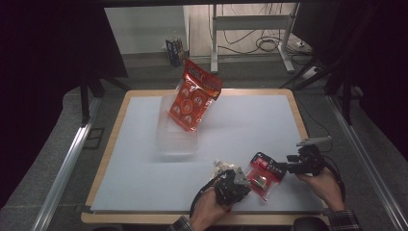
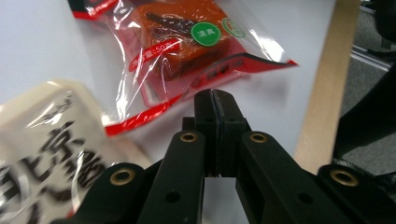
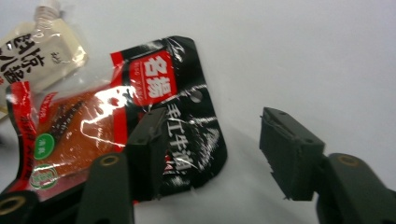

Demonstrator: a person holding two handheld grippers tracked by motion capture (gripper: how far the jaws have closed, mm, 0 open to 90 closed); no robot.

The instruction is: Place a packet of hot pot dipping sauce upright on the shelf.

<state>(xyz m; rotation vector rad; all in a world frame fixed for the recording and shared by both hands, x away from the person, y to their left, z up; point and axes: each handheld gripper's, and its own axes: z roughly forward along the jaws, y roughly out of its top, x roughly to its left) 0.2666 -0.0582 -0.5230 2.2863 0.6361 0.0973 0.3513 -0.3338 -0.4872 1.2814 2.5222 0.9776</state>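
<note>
A small red-and-black snack packet [image 1: 262, 174] [image 2: 187, 51] [image 3: 116, 126] lies flat on the white mat near the front edge. A beige pouch [image 1: 222, 167] [image 2: 42, 154] [image 3: 37, 51] with a small cap lies just to its left. My left gripper [image 1: 245, 185] [image 2: 215, 100] is shut with nothing between its jaws, its tips close to the packet's near edge. My right gripper [image 1: 284, 167] [image 3: 212, 135] is open at the packet's right end. In the right gripper view its left jaw sits over the packet's black corner, while the other jaw stands over bare mat.
A large red snack bag [image 1: 195, 94] stands tilted in a clear plastic container [image 1: 175, 137] at the middle back of the mat. The wooden table edge [image 2: 322, 88] runs close beside my left gripper. A small box [image 1: 175, 50] and a desk frame [image 1: 250, 24] stand on the floor beyond.
</note>
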